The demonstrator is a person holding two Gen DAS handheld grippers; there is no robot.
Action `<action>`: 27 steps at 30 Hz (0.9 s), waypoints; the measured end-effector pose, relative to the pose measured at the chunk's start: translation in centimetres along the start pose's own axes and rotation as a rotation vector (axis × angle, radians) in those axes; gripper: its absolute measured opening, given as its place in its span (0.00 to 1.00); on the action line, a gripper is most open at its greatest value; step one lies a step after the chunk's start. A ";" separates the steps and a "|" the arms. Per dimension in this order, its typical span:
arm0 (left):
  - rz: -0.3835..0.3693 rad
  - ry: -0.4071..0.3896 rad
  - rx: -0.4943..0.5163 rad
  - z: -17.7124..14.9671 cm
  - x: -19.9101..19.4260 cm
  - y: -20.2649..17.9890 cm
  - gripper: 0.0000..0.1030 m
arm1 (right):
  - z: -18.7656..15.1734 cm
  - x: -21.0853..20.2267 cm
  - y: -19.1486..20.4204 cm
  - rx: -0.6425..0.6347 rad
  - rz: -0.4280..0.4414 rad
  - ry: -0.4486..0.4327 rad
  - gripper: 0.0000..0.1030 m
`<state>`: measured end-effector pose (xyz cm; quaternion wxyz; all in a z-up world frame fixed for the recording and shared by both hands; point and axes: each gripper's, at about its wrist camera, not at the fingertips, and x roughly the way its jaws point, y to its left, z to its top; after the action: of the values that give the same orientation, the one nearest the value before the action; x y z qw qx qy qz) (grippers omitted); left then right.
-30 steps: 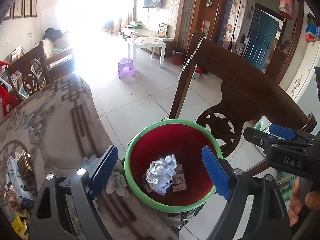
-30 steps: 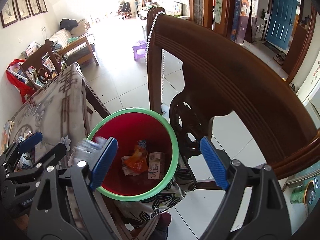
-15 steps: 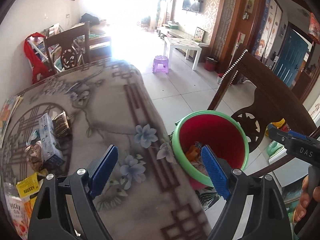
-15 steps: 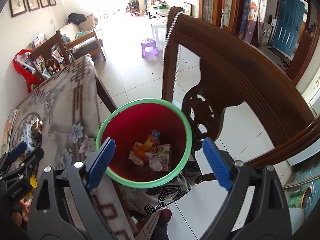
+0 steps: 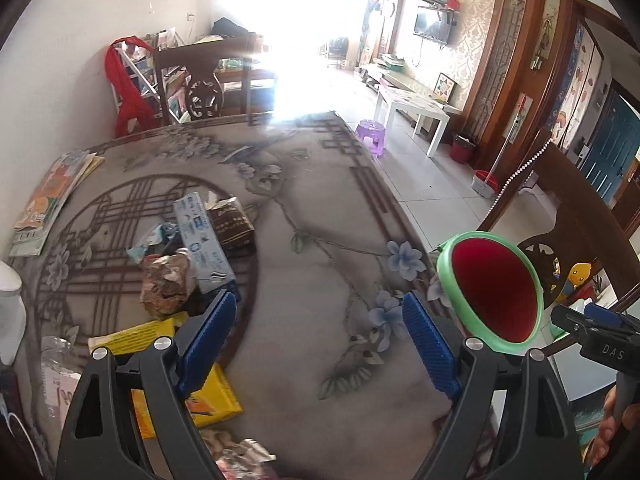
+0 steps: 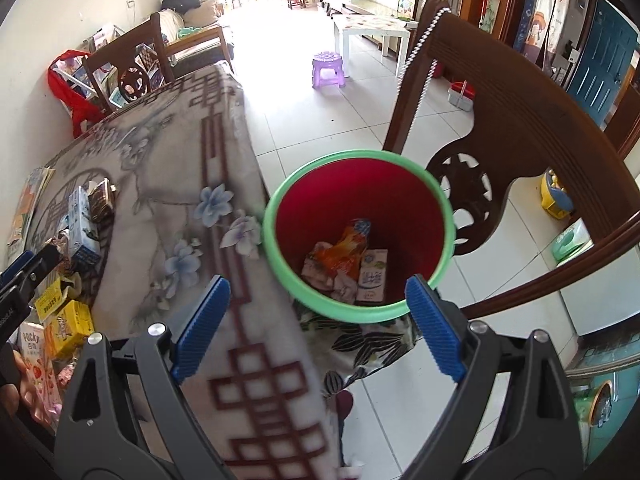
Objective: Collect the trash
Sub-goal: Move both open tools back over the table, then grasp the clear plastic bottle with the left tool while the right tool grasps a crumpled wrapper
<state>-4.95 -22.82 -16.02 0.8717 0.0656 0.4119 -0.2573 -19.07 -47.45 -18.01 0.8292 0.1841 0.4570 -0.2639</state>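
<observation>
Holding both tools wide open and empty, left tool (image 5: pixel 320 330) over the table's (image 5: pixel 320 216) litter, right tool (image 6: pixel 318 322) above the green-rimmed red plastic bin (image 6: pixel 400 200).

Purple stool (image 6: pixel 328 69), white coffee table (image 6: pixel 370 26), wooden chair (image 6: pixel 516 120)

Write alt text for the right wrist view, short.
The open, empty right gripper hangs above a red bin with a green rim, which holds a few wrappers and a small carton. The bin sits on a wooden chair beside a cloth-covered table with more trash at its left.
</observation>
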 end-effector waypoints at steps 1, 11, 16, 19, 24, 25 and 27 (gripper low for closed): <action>0.007 -0.002 0.002 -0.2 -0.4 1.2 0.78 | -0.3 0.1 1.0 0.006 0.006 0.004 0.85; 0.177 0.018 -0.100 -3.2 -4.2 17.0 0.78 | -3.3 0.2 14.3 -0.076 0.085 0.043 0.85; 0.245 0.100 -0.172 -5.3 -3.5 23.9 0.78 | -5.2 -0.6 19.5 -0.093 0.136 0.038 0.85; 0.237 0.143 -0.242 -6.7 -2.4 27.1 0.78 | -6.3 -1.7 21.6 -0.110 0.137 0.016 0.85; 0.216 0.246 -0.367 -9.2 0.4 30.6 0.78 | -7.4 -2.6 23.4 -0.104 0.123 0.019 0.86; 0.200 0.263 -0.377 -9.6 0.9 30.9 0.79 | -7.6 -2.7 23.6 -0.103 0.116 0.019 0.86; 0.179 0.285 -0.373 -10.1 1.7 30.8 0.78 | -7.8 -2.9 23.9 -0.100 0.108 0.019 0.86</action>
<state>4.54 6.21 -26.87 0.8211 -0.0246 0.5636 -0.0865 -11.07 -23.44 -17.99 0.8460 0.1694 0.4668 -0.1940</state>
